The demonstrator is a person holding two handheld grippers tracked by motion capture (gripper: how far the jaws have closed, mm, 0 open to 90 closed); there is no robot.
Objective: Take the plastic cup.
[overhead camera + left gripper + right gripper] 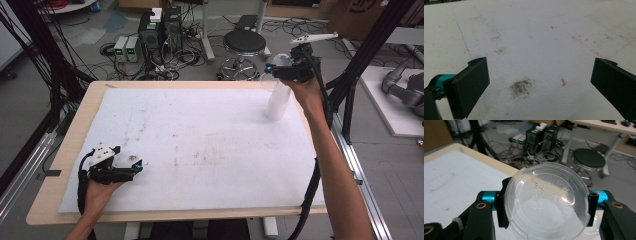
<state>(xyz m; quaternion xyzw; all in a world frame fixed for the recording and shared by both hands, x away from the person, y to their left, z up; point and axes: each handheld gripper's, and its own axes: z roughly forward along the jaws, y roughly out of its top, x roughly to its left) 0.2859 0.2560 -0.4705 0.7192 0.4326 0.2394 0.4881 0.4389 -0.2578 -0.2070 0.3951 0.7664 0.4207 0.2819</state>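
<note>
A clear plastic container [277,102] with a round lid [547,200] is at the far right of the white foam mat [200,145], tilted. Whether its base touches the mat I cannot tell. My right gripper [271,69] is shut on its top, and in the right gripper view both black jaws press the lid's rim from either side of my right gripper [546,203]. My left gripper [136,168] rests low at the mat's front left. In the left gripper view my left gripper [540,68] is open wide over the bare, stained foam, with nothing between its fingers.
The mat covers a wooden table [75,130]. Beyond the far edge stand a black stool [244,44], computer cases [160,30] and loose cables on the floor. A black frame post [367,47] rises to the right of my right arm.
</note>
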